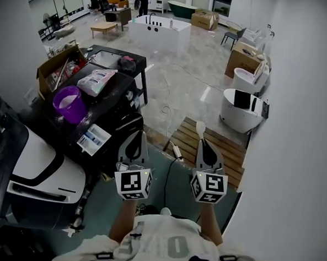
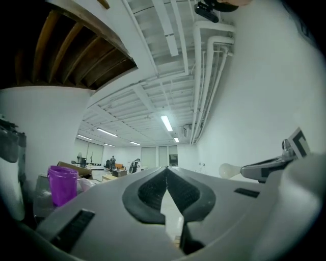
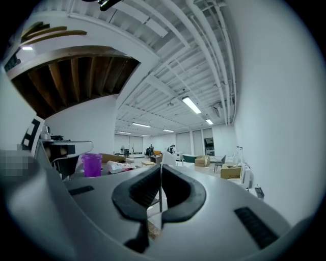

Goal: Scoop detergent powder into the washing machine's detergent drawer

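Where my right gripper [image 3: 160, 172] closes, its two dark pads are clenched on the thin handle of a white scoop [image 1: 199, 127], which stands edge-on between them in the right gripper view, while the head view shows its rounded bowl poking out past the jaw tips and pointing away from me. My left gripper [image 2: 167, 171] has its jaws pressed together at the tips, with nothing between them. I hold both grippers side by side, near each other but apart, out in front of my body with their marker cubes facing the head camera, above a teal floor [image 1: 177, 183] and the near edge of a wooden pallet [image 1: 228, 150]. The detergent sits well off to my left: a purple cup [image 1: 68, 104] with pale contents stands upright on a black table [image 1: 112, 105], and just beyond it a pink and white bag [image 1: 96, 81] lies flat on the same top. An open cardboard box [image 1: 54, 65] stands behind them. Nearer me, at the lower left, is a white and black machine [image 1: 45, 172]; I cannot tell where its drawer is
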Available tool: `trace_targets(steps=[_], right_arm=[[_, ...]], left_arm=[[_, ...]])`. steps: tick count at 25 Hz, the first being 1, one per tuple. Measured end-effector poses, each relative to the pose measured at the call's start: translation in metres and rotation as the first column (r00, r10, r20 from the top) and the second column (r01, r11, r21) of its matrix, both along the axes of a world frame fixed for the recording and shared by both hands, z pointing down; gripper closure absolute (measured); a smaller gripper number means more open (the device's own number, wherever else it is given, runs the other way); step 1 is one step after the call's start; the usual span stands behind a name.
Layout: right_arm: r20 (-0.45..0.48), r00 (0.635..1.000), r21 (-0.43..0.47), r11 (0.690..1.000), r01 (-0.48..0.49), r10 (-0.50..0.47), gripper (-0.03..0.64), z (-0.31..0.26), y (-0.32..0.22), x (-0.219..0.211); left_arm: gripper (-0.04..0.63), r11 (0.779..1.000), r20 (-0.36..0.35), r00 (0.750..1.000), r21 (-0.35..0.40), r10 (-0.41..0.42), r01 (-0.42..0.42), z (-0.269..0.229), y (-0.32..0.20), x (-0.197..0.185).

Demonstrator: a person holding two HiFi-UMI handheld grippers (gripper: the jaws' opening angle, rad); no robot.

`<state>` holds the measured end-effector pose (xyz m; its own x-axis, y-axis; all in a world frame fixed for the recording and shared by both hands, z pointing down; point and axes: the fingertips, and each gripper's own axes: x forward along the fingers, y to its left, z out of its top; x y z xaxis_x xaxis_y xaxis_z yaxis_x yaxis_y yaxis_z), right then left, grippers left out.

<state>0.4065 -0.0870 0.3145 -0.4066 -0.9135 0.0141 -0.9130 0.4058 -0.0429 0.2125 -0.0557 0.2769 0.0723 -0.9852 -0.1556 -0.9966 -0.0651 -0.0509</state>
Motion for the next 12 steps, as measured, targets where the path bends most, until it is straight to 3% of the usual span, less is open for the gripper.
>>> trace_targets(steps=[6, 12], right_arm=[[0.001, 0.989, 0.026, 0.989, 0.148, -0.148, 0.604, 0.000, -0.026, -0.044], [-0.003, 0.948, 0.057, 0.947, 0.317, -0.317, 0.604, -0.001, -0.037, -0.111]], left_arm=[[0.575, 0.989, -0.016, 0.988, -0.002, -0.151, 0.151, 0.000, 0.008, -0.038], [0.575, 0.957, -0.026, 0.957, -0.002, -0.291, 0.291, 0.005, 0.014, -0.084]])
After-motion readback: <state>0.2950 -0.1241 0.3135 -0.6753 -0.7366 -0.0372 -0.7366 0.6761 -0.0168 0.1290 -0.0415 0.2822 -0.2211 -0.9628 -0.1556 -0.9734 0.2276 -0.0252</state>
